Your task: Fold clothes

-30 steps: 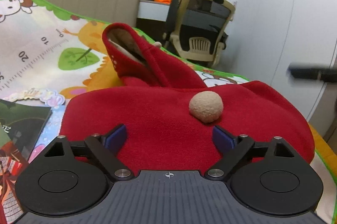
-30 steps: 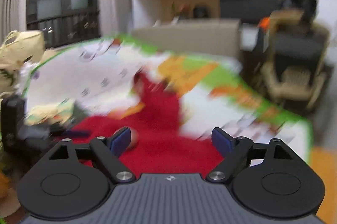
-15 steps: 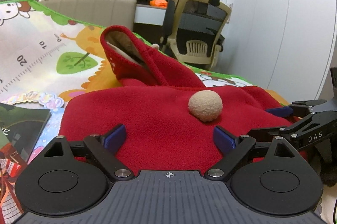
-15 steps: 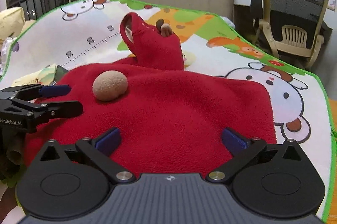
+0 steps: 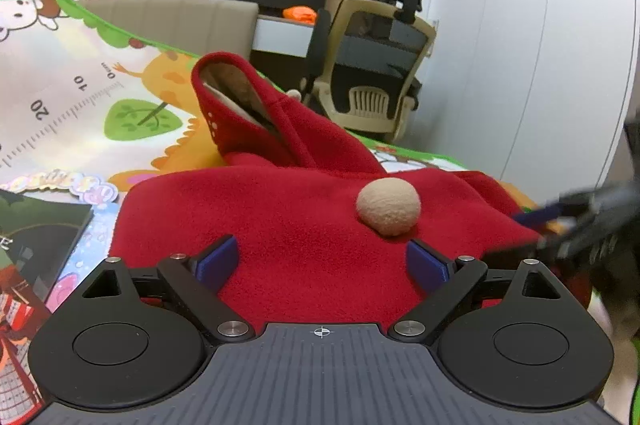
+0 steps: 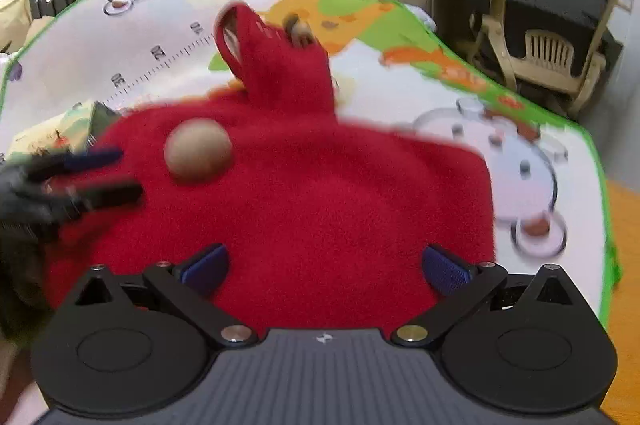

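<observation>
Right tongs [image 6: 323,267] are pulling back w/ blur, both pairs gaping empty over red fleece garment [image 5: 304,225], left tongs [image 5: 322,265] hovering, fold not begun.

A red fleece garment [image 5: 304,225] lies spread flat on a cartoon-printed play mat [image 5: 60,85] — a tan pom-pom [image 5: 388,206] sits on its upper surface. Toward 12 o'clock in the right wrist view, one part [image 6: 276,57] stands up, its opening showing a pale lining.
</observation>
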The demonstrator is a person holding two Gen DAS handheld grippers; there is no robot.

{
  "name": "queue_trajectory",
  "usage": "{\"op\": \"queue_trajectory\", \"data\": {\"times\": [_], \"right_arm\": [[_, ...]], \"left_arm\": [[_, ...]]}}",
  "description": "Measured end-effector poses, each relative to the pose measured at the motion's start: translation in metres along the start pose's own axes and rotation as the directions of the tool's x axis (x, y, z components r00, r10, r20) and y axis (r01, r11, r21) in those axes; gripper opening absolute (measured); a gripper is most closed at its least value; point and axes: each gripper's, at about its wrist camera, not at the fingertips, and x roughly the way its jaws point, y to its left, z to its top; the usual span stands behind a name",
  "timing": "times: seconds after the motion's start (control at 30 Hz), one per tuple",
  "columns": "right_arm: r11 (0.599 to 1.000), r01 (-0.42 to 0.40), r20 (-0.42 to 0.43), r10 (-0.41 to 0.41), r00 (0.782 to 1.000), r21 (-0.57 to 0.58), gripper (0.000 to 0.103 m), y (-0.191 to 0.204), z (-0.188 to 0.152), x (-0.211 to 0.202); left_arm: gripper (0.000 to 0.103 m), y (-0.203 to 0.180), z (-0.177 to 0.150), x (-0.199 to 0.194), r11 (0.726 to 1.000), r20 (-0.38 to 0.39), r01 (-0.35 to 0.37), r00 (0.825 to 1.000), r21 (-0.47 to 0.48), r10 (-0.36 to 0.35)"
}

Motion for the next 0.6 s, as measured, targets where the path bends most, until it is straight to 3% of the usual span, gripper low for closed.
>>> {"op": "queue_trajectory", "data": {"times": [0.1,0.2,0.27,0.3,0.43,0.5,0.6], "right_arm": [[0.993,0.014,0.112,-0.001,0.994,-0.117,0.103,0.026,0.045,-0.011],[0.965,0.062,0.135,-0.029,0.990,-0.253,0.103,0.060,0.093,0.014],[0.937,0.090,0.131,-0.048,0.990,-0.336,0.089,0.084,0.121,0.045],[0.918,0.103,0.129,-0.057,0.990,-0.383,0.080,0.096,0.134,0.063],[0.795,0.222,0.131,-0.180,0.975,-0.564,0.071,0.139,0.165,0.142],[0.743,0.290,0.128,-0.268,0.955,-0.603,0.065,0.145,0.177,0.181],[0.691,0.379,0.122,-0.391,0.912,-0.616,0.065,0.136,0.190,0.231]], "left_arm": [[0.095,0.001,-0.003,-0.003,1.000,0.032,-0.001,0.999,-0.015,0.001],[0.095,-0.003,-0.007,-0.008,1.000,0.070,-0.024,0.997,-0.007,0.025],[0.096,-0.005,-0.009,-0.011,0.999,0.092,-0.032,0.995,-0.004,0.032],[0.097,-0.004,-0.009,-0.012,1.000,0.098,-0.026,0.995,-0.009,0.027],[0.098,0.007,-0.009,-0.015,0.997,0.112,0.030,0.993,-0.066,-0.022],[0.098,0.011,-0.010,-0.016,0.995,0.118,0.051,0.992,-0.091,-0.040],[0.098,0.014,-0.010,-0.017,0.992,0.124,0.067,0.991,-0.108,-0.053]]}}
